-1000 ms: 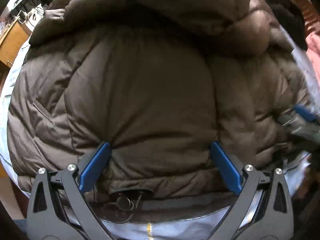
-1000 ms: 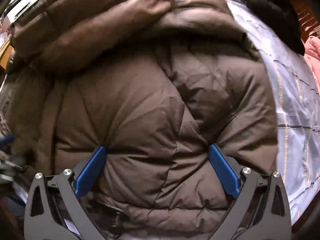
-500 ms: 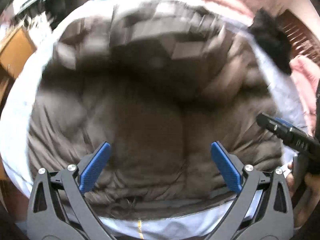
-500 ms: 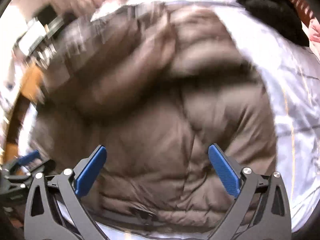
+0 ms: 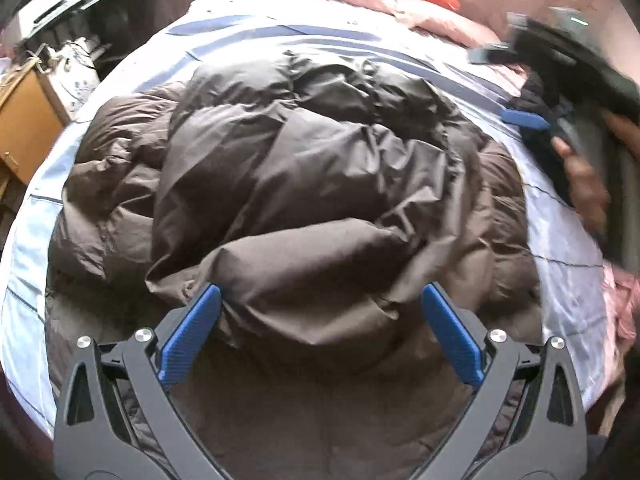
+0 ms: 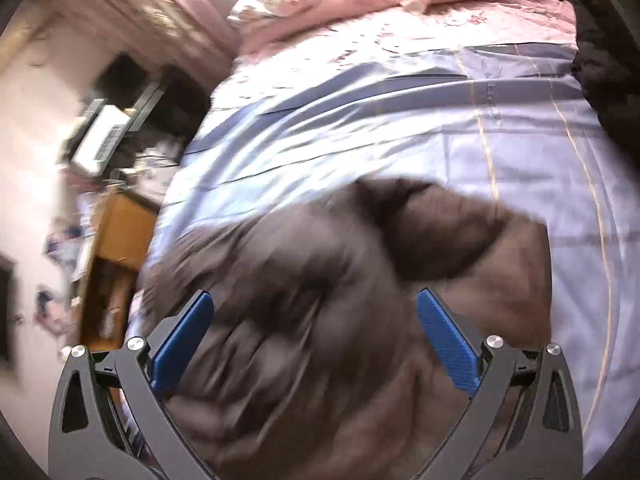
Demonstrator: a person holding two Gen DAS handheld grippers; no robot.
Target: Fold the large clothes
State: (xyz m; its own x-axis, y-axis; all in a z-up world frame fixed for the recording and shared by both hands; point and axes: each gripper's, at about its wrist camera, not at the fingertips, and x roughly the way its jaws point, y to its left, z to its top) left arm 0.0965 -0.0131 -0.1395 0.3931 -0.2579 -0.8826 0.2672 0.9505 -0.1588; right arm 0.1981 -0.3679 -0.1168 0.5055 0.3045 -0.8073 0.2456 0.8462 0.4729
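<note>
On pale sheet: bunched brown jacket

Brown puffer jacket fills centre of left wrist frame, bunched high; nothing passes through the middle without touching it. Left gripper gaping, empty, jacket bulge directly between the pads. Bare light-blue bedsheet shows as a band along upper centre and down the right edge: free room there. Right gripper and a hand occupy upper right, over that right band. Wooden cabinet close at left edge of bed. Pink pillows block the top.

Right wrist frame: right gripper spread wide, jacket blurred underneath. Sheet clear across upper centre and right.
</note>
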